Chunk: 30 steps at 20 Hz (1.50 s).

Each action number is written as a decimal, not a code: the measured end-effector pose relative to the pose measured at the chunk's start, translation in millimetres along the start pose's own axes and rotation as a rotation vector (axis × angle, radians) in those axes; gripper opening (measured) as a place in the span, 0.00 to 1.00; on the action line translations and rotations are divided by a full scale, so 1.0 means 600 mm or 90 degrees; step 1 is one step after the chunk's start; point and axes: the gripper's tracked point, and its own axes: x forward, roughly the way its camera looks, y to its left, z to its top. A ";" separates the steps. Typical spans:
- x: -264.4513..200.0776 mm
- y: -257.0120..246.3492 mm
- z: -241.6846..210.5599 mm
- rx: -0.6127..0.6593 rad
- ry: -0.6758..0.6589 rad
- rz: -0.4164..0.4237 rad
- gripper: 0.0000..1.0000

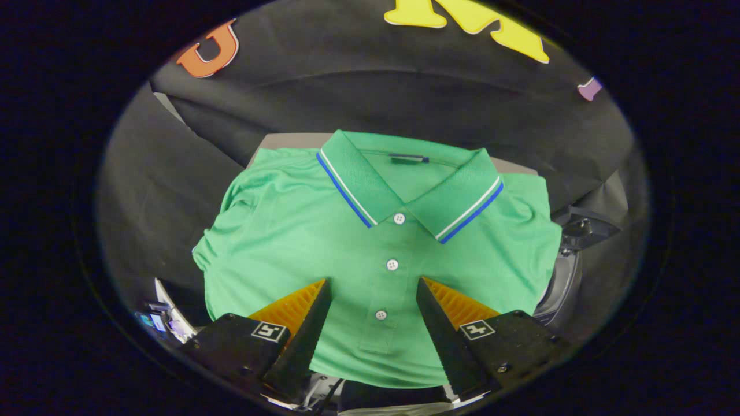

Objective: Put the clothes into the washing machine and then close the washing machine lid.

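Camera looks down, close (between spread tool [374, 286] fingers).

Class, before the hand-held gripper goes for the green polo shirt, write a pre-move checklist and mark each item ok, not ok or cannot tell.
1. Hand-held gripper open: ok, fingers spread apart.
2. Fingers free of load: ok, nothing held.
3. Green polo shirt in front: ok, its button placket lies between the fingers.
4. Shirt lying flat and folded: ok, collar beyond the fingers.
5. Fingers touching the fabric: cannot tell.
6. Washing machine lid open: cannot tell.
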 end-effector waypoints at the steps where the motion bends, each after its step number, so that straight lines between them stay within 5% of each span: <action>1: 0.004 0.001 -0.007 -0.005 0.023 -0.016 0.93; 10: 0.001 -0.002 -0.012 0.026 0.074 -0.041 0.87; 12: 0.002 -0.018 -0.002 0.077 0.078 -0.042 0.74; 15: 0.004 -0.028 0.005 0.108 0.086 -0.032 0.29; 17: -0.002 -0.026 0.009 0.121 0.094 0.006 0.16; 19: -0.018 -0.009 0.009 0.231 0.136 0.094 0.07; 30: -0.160 -0.025 0.052 0.205 0.045 0.254 0.05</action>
